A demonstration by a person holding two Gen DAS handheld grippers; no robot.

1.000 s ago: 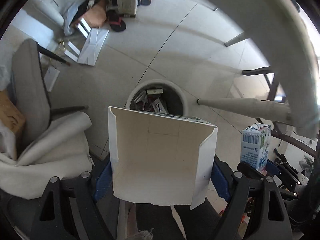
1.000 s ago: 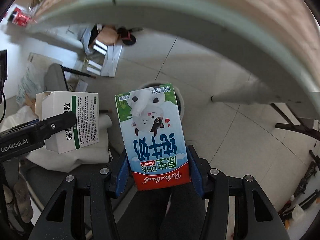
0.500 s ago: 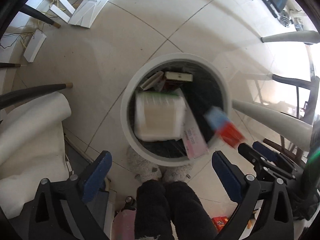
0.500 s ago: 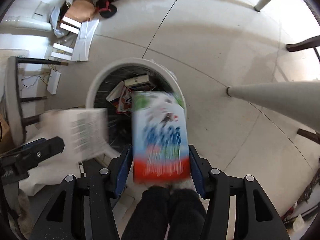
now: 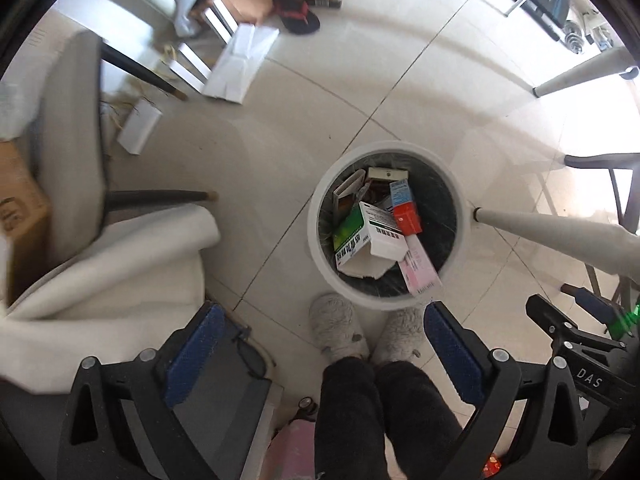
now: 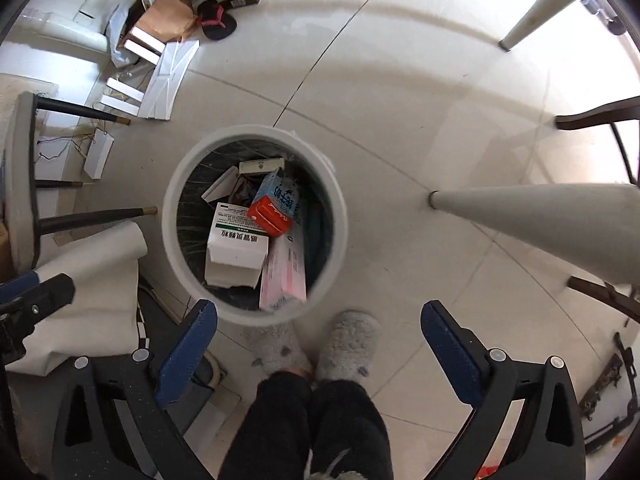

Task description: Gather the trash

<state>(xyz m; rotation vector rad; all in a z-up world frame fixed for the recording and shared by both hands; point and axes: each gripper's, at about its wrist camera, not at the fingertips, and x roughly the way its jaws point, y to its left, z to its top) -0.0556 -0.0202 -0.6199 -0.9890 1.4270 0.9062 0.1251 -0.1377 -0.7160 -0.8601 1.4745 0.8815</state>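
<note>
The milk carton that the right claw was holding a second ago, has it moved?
Yes. The milk carton left the open right claw and dropped down into the white bin.

- One round white trash bin [image 6: 334, 216]
- One white-and-green medicine box [image 6: 236, 246]
- One milk carton [image 6: 276, 202]
- One pink flat box [image 6: 284, 276]
- Two fluffy slippers [image 6: 352, 344]
- Two grippers, left [image 5: 320, 354] and right [image 6: 320, 354]

Your white bin [image 6: 335, 216] stands upright on the floor; inside, the milk carton [image 6: 276, 200] rests tilted against the white-and-green box [image 6: 236, 244], beside a pink box [image 6: 286, 272].
</note>
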